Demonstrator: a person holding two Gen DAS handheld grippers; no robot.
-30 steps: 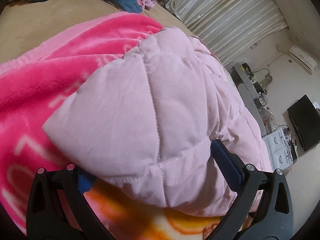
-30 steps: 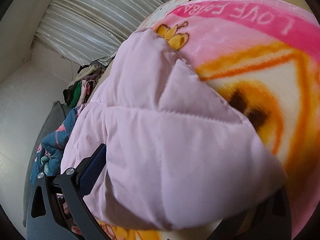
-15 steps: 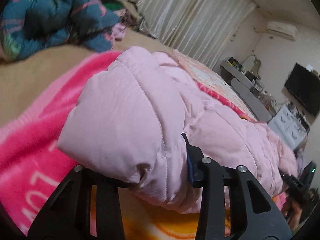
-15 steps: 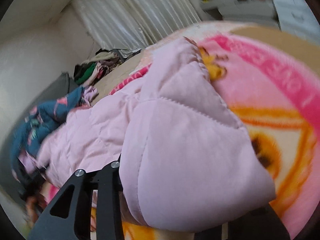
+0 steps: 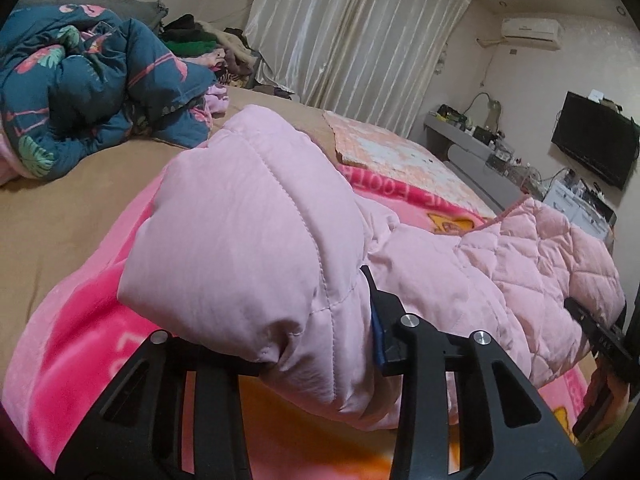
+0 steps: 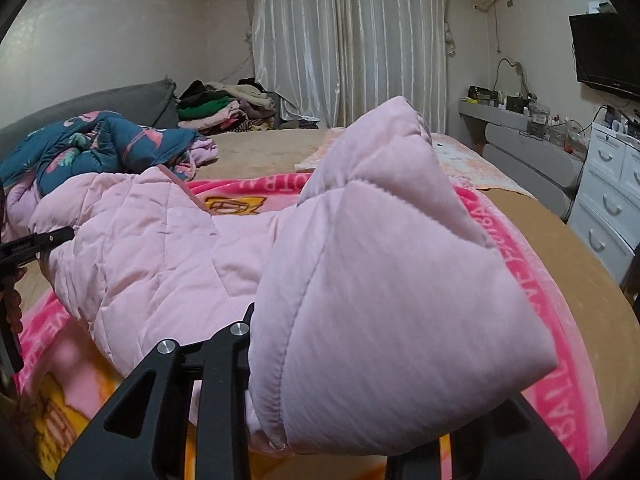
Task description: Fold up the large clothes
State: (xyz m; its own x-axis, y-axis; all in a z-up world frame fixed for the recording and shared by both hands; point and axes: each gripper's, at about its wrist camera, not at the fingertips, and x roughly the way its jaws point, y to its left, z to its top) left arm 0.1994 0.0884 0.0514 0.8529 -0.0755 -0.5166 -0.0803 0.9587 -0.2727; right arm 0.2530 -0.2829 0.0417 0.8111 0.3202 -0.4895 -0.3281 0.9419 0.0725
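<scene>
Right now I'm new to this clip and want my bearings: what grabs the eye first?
A pale pink quilted jacket fills both views, its puffy ends pinched in the left gripper and the right gripper. It lies over a hot-pink and orange fleece blanket on the bed. Behind sits a crumpled teal flamingo-print duvet.

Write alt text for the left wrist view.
The left claw pinches a fold of a pink quilted jacket, raised above a pink blanket on a bed. Behind: a rumpled blue floral quilt and pale curtains.
</scene>
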